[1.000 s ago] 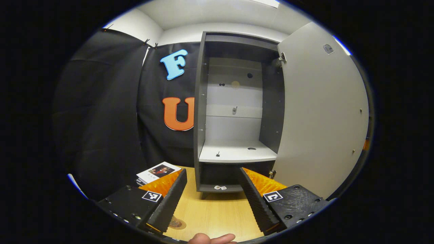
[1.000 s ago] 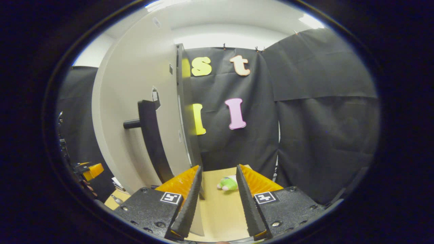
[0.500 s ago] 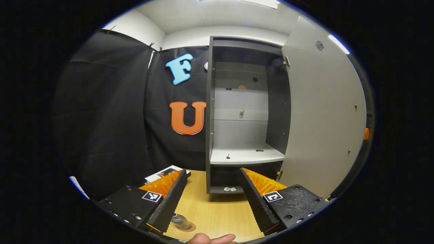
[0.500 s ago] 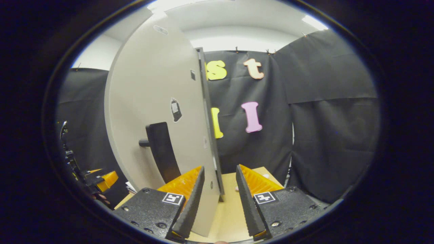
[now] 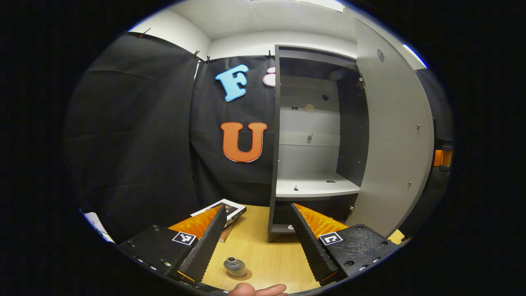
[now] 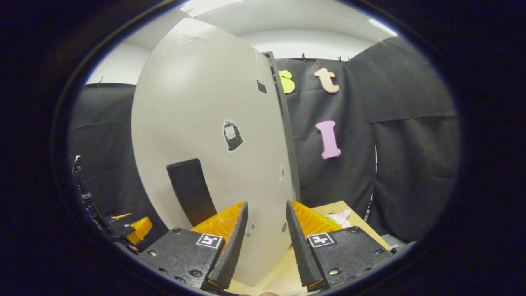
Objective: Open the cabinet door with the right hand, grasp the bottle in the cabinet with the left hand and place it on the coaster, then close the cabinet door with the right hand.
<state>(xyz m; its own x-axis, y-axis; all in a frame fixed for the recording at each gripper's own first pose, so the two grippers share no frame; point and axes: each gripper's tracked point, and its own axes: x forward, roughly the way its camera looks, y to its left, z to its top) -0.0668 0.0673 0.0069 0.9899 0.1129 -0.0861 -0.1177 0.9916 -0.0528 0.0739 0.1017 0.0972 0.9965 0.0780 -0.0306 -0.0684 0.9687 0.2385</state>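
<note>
A light wooden tabletop (image 5: 263,250) stretched ahead of the left gripper's camera. On it, just beyond the left finger, lay a small stack of booklets (image 5: 225,209) with a dark photo on the top cover. In the right gripper view, a pale plush toy (image 6: 341,217) sat on the table just past the right finger. White wall (image 5: 242,41) rose above the black cloth.

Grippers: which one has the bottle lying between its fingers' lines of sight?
The left gripper: the bottle stands on the coaster between its open fingers; the right gripper faces the door.
</note>
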